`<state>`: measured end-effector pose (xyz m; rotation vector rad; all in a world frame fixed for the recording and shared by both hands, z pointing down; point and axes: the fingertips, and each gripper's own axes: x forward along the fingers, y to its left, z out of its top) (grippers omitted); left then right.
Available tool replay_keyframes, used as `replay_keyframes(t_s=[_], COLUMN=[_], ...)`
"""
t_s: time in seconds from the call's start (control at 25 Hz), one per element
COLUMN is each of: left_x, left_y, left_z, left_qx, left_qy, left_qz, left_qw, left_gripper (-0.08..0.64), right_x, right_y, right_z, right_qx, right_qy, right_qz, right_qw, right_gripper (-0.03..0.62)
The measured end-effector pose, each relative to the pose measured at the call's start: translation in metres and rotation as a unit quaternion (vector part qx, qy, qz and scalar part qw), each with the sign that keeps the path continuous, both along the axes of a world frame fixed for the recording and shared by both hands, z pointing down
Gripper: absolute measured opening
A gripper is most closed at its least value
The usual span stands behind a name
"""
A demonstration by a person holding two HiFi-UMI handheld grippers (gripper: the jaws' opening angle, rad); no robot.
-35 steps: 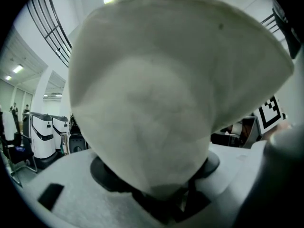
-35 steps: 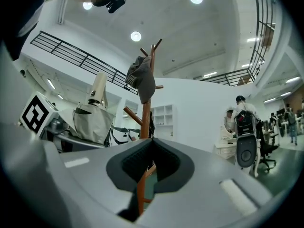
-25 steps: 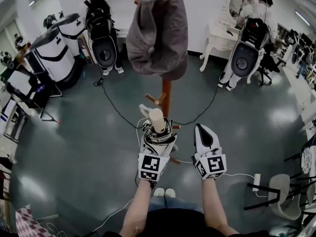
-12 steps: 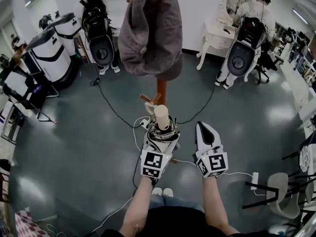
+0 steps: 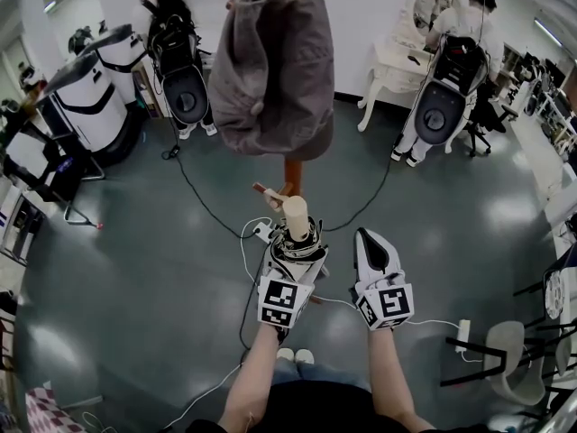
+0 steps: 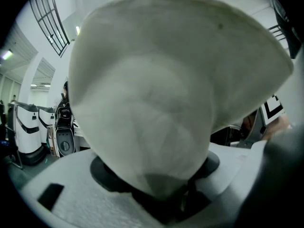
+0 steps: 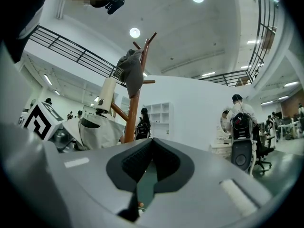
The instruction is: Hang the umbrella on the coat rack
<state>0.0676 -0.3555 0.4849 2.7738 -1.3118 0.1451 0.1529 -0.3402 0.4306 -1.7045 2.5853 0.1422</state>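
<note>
A folded umbrella (image 5: 293, 244) with a cream handle (image 5: 295, 216) stands upright in my left gripper (image 5: 292, 258), which is shut on its bundled canopy. In the left gripper view the pale umbrella fabric (image 6: 166, 94) fills nearly everything. The handle tip sits just in front of the brown coat rack pole (image 5: 292, 171), near its low pegs (image 5: 269, 191). A grey-brown hat (image 5: 270, 61) hangs higher on the rack. My right gripper (image 5: 367, 242) is shut and empty, to the right of the umbrella. In the right gripper view, the rack (image 7: 135, 103), hat (image 7: 130, 71) and umbrella (image 7: 97, 129) are at the left.
Cables (image 5: 209, 204) trail over the dark floor around the rack's base. People with gear stand at the back left (image 5: 180, 70) and back right (image 5: 446, 97), by a white dressing table (image 5: 399, 61). White machines (image 5: 90, 97) stand at the left, a chair (image 5: 514, 368) at the right.
Both grippers have moved a little toward the coat rack pole, the umbrella still held upright. The handle now sits closer to the low pegs.
</note>
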Motion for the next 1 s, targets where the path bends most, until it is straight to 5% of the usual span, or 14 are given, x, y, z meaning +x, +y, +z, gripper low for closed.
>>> replay_keyframes(t_s=[1.0], left_x=[-0.002], left_y=[-0.009], left_z=[0.082], left_qx=[-0.067], left_qy=[-0.025], left_qz=[0.004], left_qw=[0.9974], left_gripper=[0.318], right_x=[-0.038], right_y=[-0.025], right_z=[0.035], right_qx=[-0.028], right_qy=[-0.003], right_qz=[-0.042], right_qw=[0.999], right_gripper=[-0.008])
